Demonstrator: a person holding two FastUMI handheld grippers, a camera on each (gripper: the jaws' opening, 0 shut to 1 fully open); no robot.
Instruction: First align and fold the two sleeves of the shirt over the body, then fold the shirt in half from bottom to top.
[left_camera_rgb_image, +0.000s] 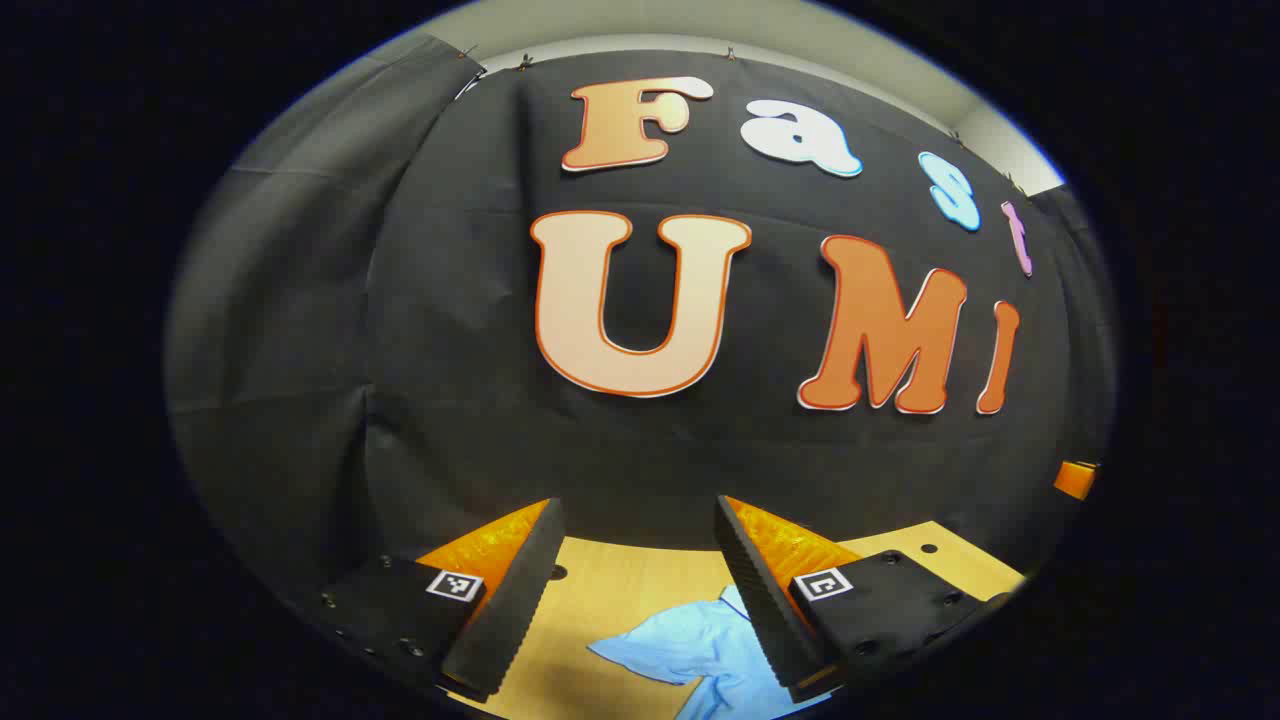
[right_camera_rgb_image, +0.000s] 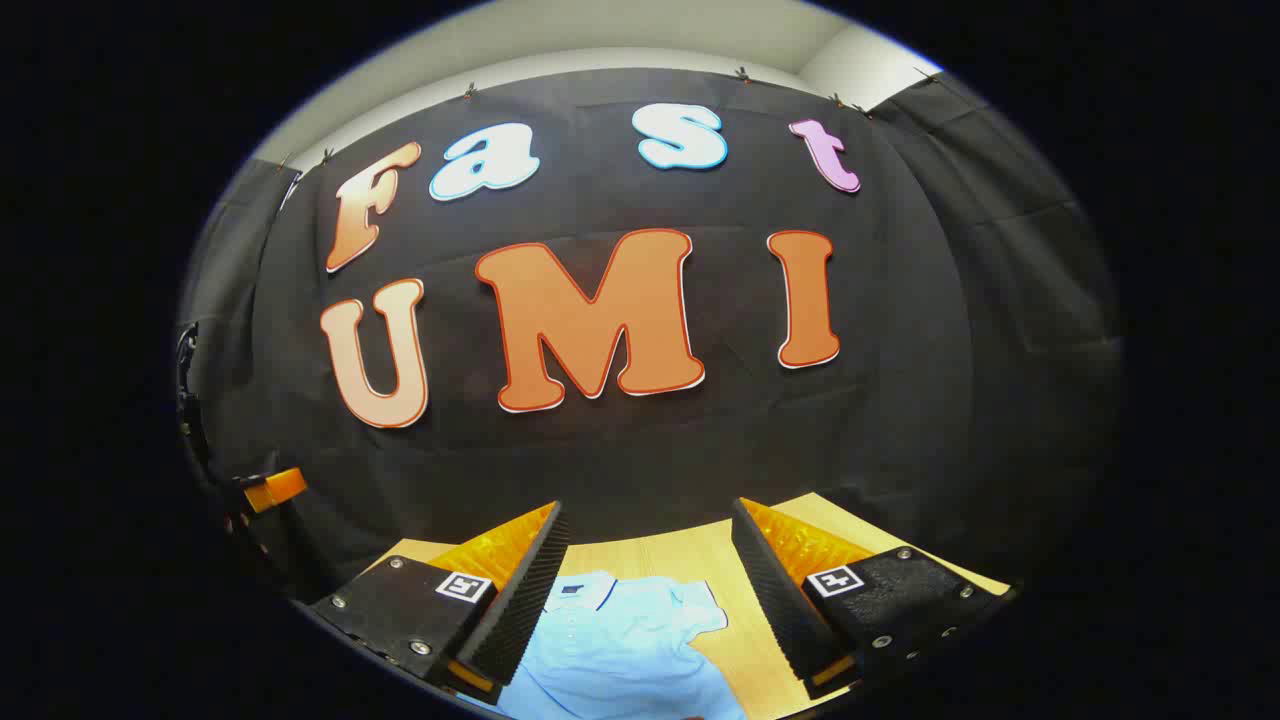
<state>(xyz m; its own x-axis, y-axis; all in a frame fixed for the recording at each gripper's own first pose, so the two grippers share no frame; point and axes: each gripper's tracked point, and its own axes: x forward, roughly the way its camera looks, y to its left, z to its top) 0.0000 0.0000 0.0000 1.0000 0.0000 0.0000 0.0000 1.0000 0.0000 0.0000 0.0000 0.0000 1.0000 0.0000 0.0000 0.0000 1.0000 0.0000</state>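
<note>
Now the biggest thing before me is the black cloth wall (left_camera_rgb_image: 450, 380) of the booth, and under it the wooden table (left_camera_rgb_image: 610, 590), which shows only as a low strip in both views.

On the table lies the light blue shirt (right_camera_rgb_image: 625, 650). In the right gripper view I see its collar near the far edge and one short sleeve (right_camera_rgb_image: 700, 610) spreading to the side; the cloth looks wrinkled, not flat. In the left gripper view the shirt lies low between the fingers, with a sleeve pointing away from the body.

My left gripper (left_camera_rgb_image: 635, 590) is held above the table with its jaws wide apart and nothing between them. My right gripper (right_camera_rgb_image: 645, 590) is the same, spread and empty, over the upper part of the shirt. Both cameras look mostly at the wall, so I judge both tools are high and not touching the cloth.

I think the task is at its very start: no sleeve is folded yet. The next move calls for lowering each gripper to a sleeve end, pinching only one layer, and carrying it over the body evenly.
</note>
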